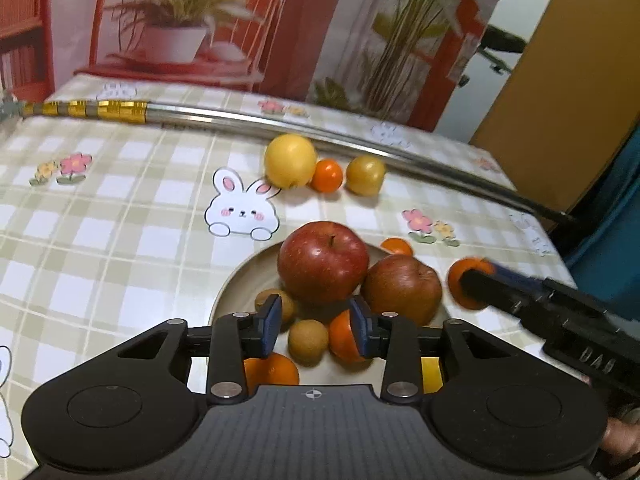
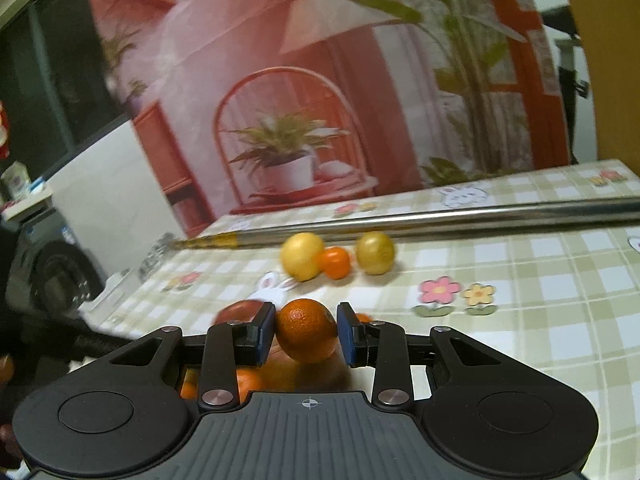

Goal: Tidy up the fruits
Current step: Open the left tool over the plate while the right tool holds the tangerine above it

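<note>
Fruit fills your plate (image 1: 232, 280): two red apples (image 1: 323, 261), small brown fruits (image 1: 307, 340) and an orange (image 1: 342, 338) crowd its middle; your left gripper (image 1: 316, 330) hovers just over them, pads apart and pressing on nothing, the small brown fruit showing in the gap; your right gripper (image 2: 306, 334) squeezes a mandarin (image 2: 307, 334) between its blue pads, raised beside the plate's rim; farther off on the checked tablecloth (image 1: 120, 240) sit a yellow fruit (image 1: 290, 160), a small orange (image 1: 327, 176) and a dull yellow one (image 1: 365, 175), near a long metal rod (image 1: 280, 124).
</note>
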`<control>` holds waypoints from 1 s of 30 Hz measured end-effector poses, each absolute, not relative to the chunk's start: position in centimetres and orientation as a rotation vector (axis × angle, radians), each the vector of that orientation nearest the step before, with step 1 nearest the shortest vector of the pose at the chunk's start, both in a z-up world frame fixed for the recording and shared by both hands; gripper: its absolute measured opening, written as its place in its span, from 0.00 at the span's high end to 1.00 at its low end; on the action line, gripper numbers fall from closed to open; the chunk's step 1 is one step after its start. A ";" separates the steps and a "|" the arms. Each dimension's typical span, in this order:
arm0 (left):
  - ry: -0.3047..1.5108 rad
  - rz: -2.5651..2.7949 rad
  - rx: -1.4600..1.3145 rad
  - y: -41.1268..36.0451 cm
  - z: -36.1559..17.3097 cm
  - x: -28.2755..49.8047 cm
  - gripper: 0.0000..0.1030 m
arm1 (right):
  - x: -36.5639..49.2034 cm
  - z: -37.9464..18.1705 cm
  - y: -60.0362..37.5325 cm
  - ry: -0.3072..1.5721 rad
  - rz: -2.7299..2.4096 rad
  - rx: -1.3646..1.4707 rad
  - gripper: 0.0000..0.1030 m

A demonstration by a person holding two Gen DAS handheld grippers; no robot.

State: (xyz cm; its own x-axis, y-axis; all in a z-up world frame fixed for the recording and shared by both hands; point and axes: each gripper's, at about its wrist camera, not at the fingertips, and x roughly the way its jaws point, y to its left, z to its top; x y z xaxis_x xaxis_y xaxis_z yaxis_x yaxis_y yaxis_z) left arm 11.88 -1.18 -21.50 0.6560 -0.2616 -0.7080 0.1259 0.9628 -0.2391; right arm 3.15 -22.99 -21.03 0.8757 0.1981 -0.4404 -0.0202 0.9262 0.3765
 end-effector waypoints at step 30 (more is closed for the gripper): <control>0.743 -0.125 -0.320 5.0 -21.5 5.3 0.54 | 1.0 -21.9 -12.0 0.774 0.188 0.089 0.70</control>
